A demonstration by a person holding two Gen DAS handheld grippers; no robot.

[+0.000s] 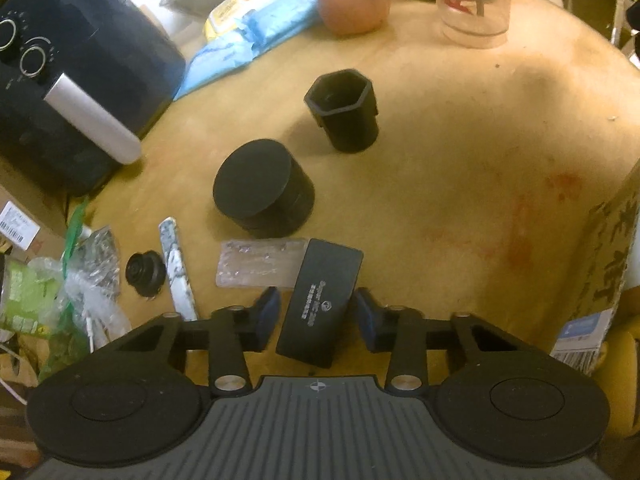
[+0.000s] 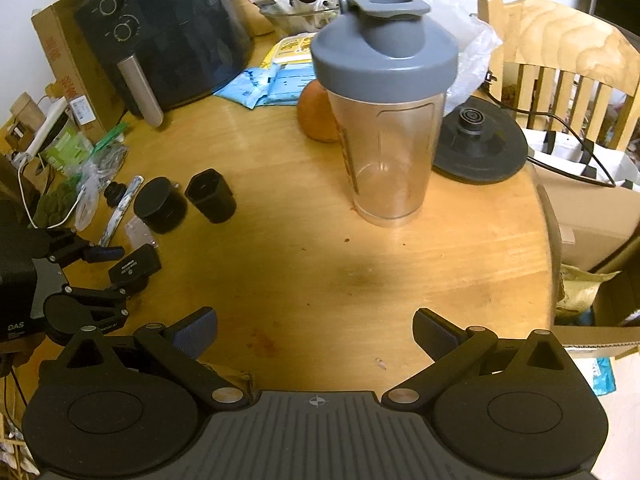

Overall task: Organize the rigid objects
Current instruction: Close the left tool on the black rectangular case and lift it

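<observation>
Left gripper (image 1: 316, 312) straddles the flat black box (image 1: 320, 300), pads not yet touching; close squarely on its long sides. Right gripper (image 2: 316, 332) hangs open, empty.

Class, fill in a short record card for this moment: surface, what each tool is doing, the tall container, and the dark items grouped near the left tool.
surface: round wooden table
left tool: open around a flat black box, small gaps either side
right tool: open, empty
tall container: clear shaker bottle, grey lid on, upright
dark items: round black tin, hexagonal black cup
behind bottle: orange fruit
</observation>
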